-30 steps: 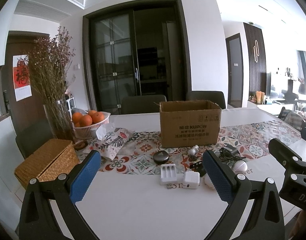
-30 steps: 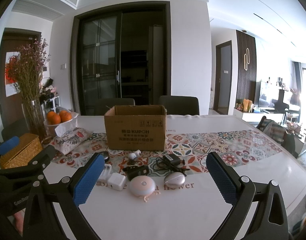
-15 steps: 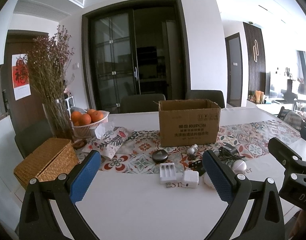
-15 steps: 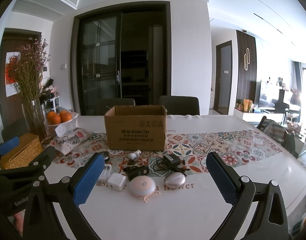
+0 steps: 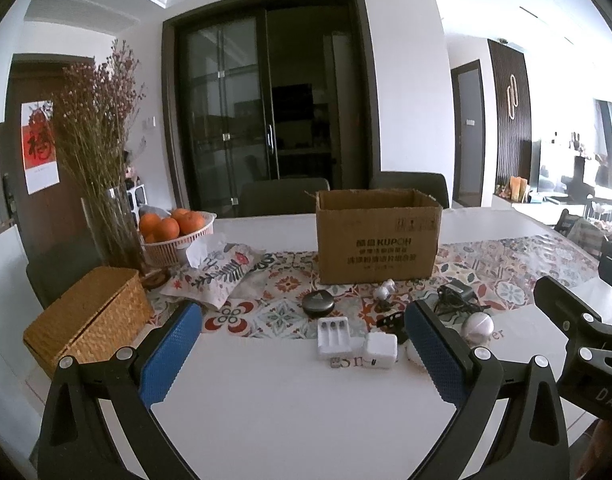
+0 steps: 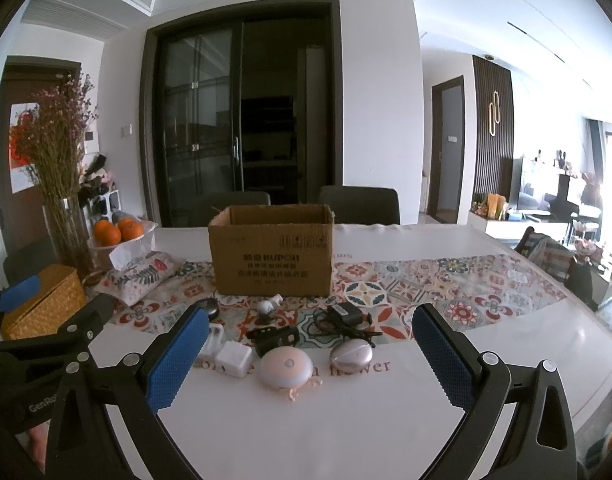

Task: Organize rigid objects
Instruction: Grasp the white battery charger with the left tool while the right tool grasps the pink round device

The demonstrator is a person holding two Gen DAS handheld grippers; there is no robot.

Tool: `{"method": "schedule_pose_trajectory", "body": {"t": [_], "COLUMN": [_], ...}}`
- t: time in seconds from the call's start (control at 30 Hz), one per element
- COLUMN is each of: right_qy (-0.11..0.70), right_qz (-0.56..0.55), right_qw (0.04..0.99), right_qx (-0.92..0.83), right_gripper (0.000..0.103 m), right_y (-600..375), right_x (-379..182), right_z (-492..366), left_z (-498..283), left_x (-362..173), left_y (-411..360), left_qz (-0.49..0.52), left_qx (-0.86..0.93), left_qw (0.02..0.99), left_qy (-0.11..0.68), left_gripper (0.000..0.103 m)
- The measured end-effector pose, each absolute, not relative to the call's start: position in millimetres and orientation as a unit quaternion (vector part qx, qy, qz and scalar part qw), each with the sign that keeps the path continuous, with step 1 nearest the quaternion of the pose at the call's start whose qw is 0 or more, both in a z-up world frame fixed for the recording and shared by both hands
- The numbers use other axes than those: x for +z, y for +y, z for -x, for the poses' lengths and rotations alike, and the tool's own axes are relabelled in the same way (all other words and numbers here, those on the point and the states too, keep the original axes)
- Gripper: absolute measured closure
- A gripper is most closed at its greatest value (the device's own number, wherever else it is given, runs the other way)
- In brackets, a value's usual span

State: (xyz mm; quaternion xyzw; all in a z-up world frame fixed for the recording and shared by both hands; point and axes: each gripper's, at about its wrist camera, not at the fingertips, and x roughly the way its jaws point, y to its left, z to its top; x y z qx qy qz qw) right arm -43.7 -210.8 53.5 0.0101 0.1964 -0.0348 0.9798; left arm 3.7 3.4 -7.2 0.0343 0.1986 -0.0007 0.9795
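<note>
An open cardboard box (image 5: 377, 236) (image 6: 272, 254) stands on the patterned runner. In front of it lie small objects: a black round puck (image 5: 317, 303), a white battery charger (image 5: 333, 337), a white plug cube (image 5: 381, 350) (image 6: 234, 358), a pink round light (image 6: 284, 367), a silver oval device (image 6: 350, 353), a black adapter with cable (image 6: 343, 316), a black clip (image 6: 276, 336) and a small white bulb (image 6: 269, 305). My left gripper (image 5: 302, 354) and right gripper (image 6: 310, 356) are open and empty, held above the table's near edge, short of the objects.
A wicker basket (image 5: 88, 316) sits at the left edge. Behind it are a vase of dried flowers (image 5: 106, 184), a basket of oranges (image 5: 174, 232) and a floral tissue pouch (image 5: 222, 272). Chairs stand behind the white table (image 5: 286, 408).
Both views have shifted only very slightly; the grippers stay open and the objects have not moved.
</note>
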Motion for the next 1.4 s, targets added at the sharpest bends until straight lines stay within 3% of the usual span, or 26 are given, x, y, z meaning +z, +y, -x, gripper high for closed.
{"method": "schedule_pose_trajectory", "body": {"t": [1.1, 1.4], "right_qy": [0.354, 0.388], "right_qz": [-0.026, -0.031], "right_qw": [0.935, 0.921], "right_qx": [0.000, 0.005], "right_gripper": [0.000, 0.002], "right_y": [-204.3, -203.7], "right_x": [-54.0, -79.0], "right_z": [-70.7, -88.0], "left_z": [-110.7, -136.9], "left_x": [-98.7, -124.4], "left_y": [8.2, 2.1], "left_qz": [-0.029, -0.031], "left_qx": [-0.001, -0.017], "left_qw": [0.949, 0.937], "left_qy": [0.313, 0.347], "left_gripper": [0.000, 0.005]}}
